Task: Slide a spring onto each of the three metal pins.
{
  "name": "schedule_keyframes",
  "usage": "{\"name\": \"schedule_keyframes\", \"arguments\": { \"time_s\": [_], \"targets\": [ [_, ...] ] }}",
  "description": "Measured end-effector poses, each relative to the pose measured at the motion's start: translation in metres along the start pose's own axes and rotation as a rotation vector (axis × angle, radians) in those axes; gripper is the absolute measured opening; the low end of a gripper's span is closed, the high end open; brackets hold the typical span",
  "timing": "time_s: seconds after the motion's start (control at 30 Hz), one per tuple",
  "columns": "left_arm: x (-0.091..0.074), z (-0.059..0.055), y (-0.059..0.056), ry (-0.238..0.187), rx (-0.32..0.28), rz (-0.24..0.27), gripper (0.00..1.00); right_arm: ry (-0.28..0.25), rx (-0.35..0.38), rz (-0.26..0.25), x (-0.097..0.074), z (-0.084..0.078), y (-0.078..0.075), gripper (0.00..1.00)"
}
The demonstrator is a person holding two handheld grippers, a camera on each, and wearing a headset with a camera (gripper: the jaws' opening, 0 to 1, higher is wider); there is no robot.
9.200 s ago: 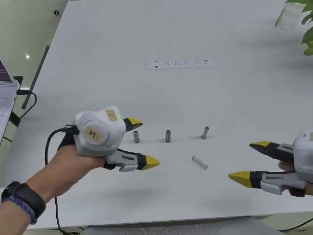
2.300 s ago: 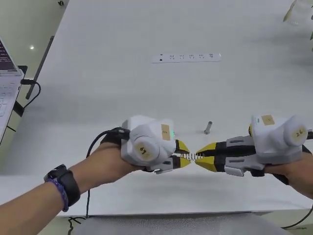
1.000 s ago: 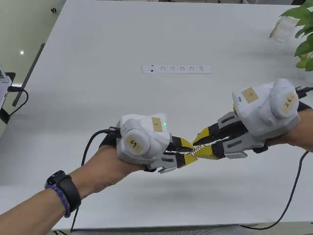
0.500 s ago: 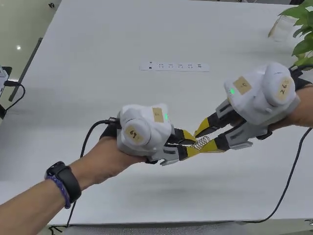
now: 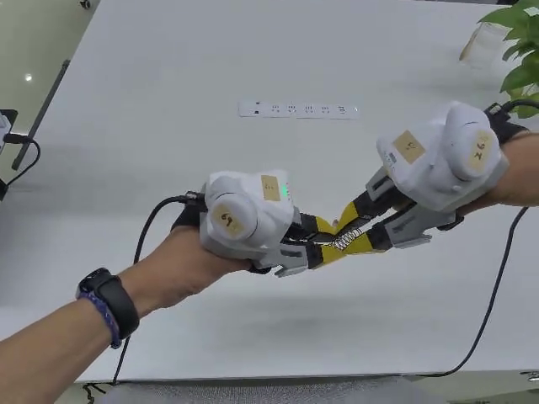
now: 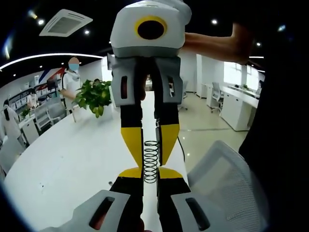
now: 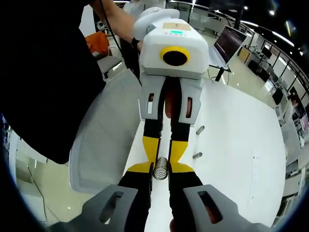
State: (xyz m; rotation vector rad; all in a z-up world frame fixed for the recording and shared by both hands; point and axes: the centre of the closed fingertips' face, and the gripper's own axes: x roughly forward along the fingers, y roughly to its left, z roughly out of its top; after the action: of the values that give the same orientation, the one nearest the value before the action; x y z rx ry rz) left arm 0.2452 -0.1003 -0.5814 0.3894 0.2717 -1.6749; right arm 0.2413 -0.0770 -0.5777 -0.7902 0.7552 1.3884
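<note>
Change: 9.2 s ago the spring [image 6: 150,162] lay on the table [image 5: 168,101] beside the pins, with both grippers wide open and well apart. 2.3 s ago the two noses met at it, low over the top. It is now off the table and the right gripper [image 7: 161,170] is higher, angled down toward the left one. Little has changed in the last half second.
Spring: in the air, stretched between the two sets of yellow tips, on no pin.
Left gripper [image 6: 150,175]: jaws nearly together, pinching the spring's near end.
Right gripper: jaws drawn in on the far end, coil seen end-on between its tips. It seems to grip it, though the head view leaves the contact unclear.
Metal pins [image 7: 199,129]: two seen in the right gripper view on the white table, well apart from the spring.
Writing: round sticker [image 5: 478,150] on the right gripper reads "26". The left gripper's number [image 5: 226,220] is too tilted to read surely.
Background: white power strip [image 5: 297,109] farther back.
</note>
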Motion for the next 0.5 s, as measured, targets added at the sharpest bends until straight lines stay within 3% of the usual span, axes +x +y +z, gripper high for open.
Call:
{"name": "schedule_keyframes", "arguments": {
  "time_s": [0.5],
  "targets": [
    [-0.0001,-0.0005,0.0018,-0.010,-0.016,-0.007,0.02,-0.003,0.001,-0.010,0.0007,-0.0026,-0.0026,0.08]
  ]
}}
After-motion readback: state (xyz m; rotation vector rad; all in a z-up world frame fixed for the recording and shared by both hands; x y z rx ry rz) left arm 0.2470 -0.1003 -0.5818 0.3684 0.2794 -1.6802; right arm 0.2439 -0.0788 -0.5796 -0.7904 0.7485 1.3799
